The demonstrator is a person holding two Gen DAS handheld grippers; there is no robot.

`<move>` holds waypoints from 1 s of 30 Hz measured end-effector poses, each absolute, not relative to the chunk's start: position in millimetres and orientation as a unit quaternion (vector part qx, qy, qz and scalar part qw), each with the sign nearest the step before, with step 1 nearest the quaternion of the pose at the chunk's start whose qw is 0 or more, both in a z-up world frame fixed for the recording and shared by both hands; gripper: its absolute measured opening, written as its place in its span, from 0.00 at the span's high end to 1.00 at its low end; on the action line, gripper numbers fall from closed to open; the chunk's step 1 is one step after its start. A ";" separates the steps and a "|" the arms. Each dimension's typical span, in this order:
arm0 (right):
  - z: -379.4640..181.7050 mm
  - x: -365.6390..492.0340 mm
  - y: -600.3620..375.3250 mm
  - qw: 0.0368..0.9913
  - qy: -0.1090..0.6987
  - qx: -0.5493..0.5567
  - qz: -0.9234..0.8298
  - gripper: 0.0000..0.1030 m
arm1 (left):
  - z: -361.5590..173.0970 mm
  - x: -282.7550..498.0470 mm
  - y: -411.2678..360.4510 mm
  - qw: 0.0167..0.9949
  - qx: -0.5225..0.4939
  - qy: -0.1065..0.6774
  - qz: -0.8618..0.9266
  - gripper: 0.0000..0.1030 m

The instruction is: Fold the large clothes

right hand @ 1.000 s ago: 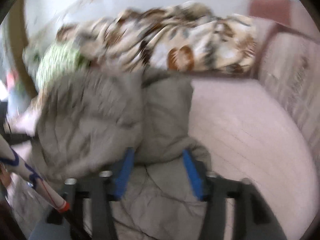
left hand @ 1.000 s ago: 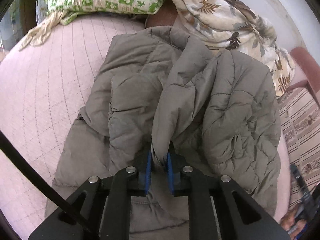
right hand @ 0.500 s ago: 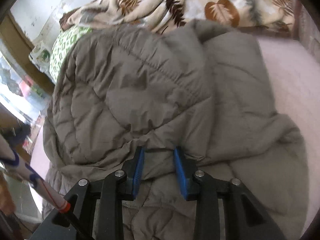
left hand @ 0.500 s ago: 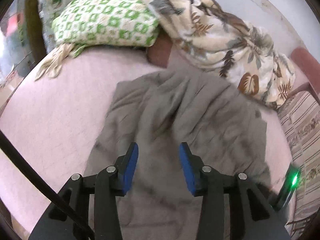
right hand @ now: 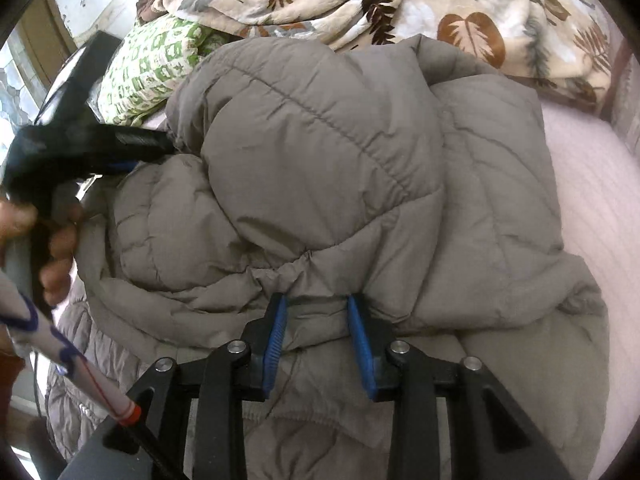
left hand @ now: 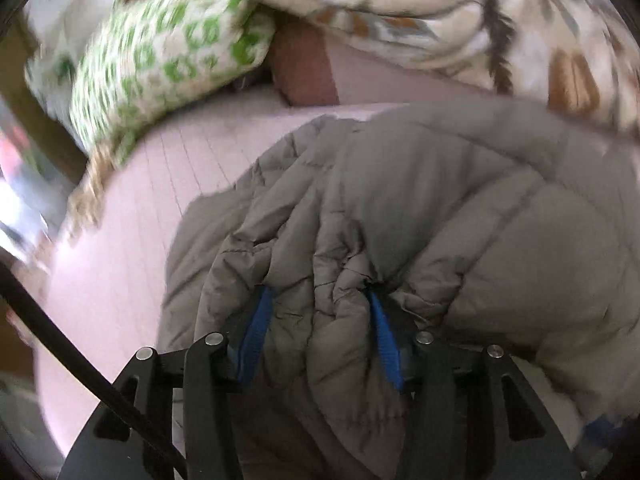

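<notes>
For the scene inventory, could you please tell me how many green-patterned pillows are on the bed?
1. The green-patterned pillow lies at the head of the bed, left of the grey jacket, partly under the leaf-print blanket. Others may be hidden beneath that blanket.

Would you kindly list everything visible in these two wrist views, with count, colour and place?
Puffer jacket: one, grey-brown, bunched on the bed.
Bed cover: one, pale pink, under the jacket.
Pillow: one, green and white, at the bed's head.
Blanket: one, cream with brown leaves, heaped behind the jacket.
Left gripper: black, blue pads, jaws opening with jacket folds between them.
Right gripper: black, blue pads, a jacket fold between them; whether they press it is unclear.
Hand: one, at the right view's left edge, holding the left gripper's handle.
</notes>
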State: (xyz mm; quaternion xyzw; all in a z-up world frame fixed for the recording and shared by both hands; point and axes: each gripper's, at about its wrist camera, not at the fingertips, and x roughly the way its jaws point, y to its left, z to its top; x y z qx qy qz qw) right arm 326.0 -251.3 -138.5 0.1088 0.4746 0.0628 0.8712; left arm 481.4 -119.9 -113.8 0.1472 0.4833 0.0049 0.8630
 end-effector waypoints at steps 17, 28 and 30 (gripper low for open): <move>-89.4 306.8 -277.2 0.905 0.389 0.167 0.043 0.64 | -103.3 436.3 -25.2 0.873 0.028 0.487 0.005 0.41; -83.2 301.3 -256.5 0.921 0.379 0.091 0.008 0.64 | -58.6 385.5 -7.9 0.896 0.029 0.442 -0.006 0.41; -77.9 294.5 -254.7 0.924 0.369 0.104 0.012 0.64 | -59.9 371.5 3.4 0.898 0.026 0.440 0.004 0.41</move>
